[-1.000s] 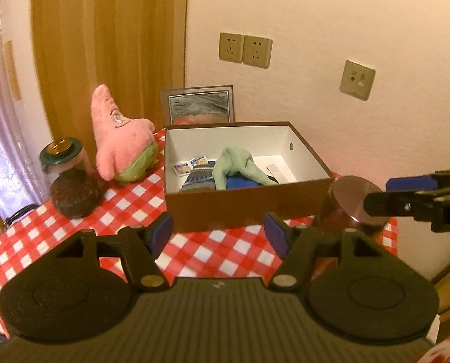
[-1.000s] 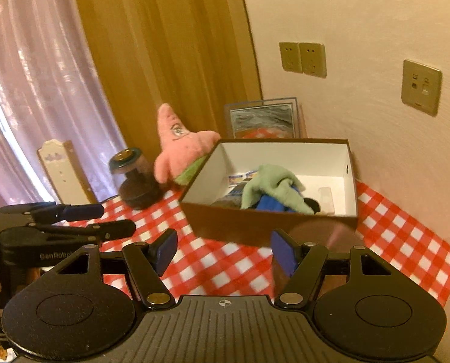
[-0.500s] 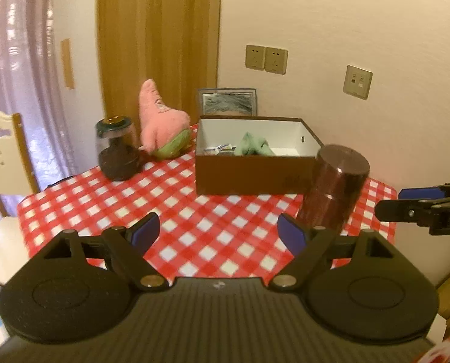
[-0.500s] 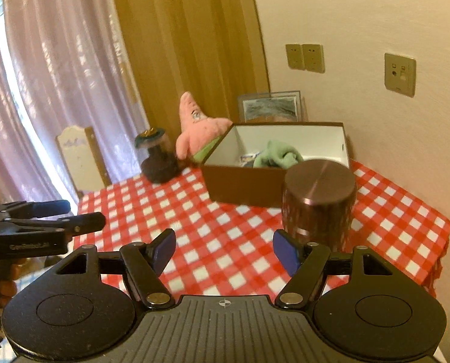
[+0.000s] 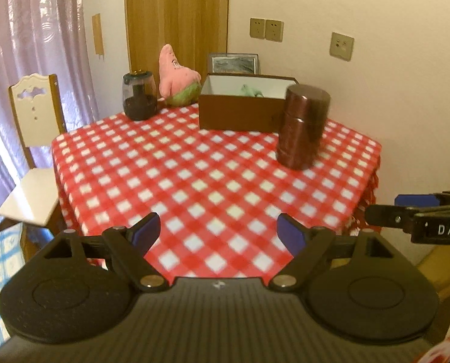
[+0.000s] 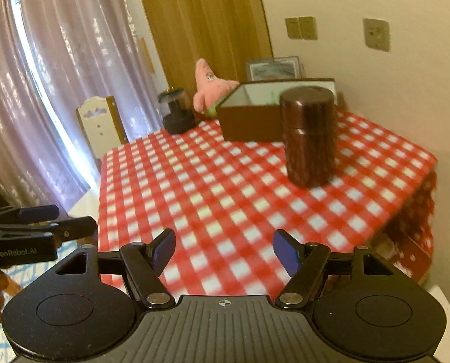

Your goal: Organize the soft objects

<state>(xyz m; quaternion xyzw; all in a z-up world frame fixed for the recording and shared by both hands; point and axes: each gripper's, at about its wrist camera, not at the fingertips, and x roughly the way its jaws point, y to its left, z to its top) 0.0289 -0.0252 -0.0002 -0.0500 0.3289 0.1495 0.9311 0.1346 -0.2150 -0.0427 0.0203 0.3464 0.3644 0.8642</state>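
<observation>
Your left gripper [image 5: 217, 231]: jaws just been opening, now wide apart, nothing between. Your right gripper [image 6: 223, 249]: jaws apart, empty. Pink starfish plush [image 5: 176, 80] far ahead of both, left of brown box [image 5: 240, 112]; green soft toy [image 5: 250, 90] inside box. Brown canister [image 5: 303, 127] ahead-right on checked worktop [image 5: 194, 175].
</observation>
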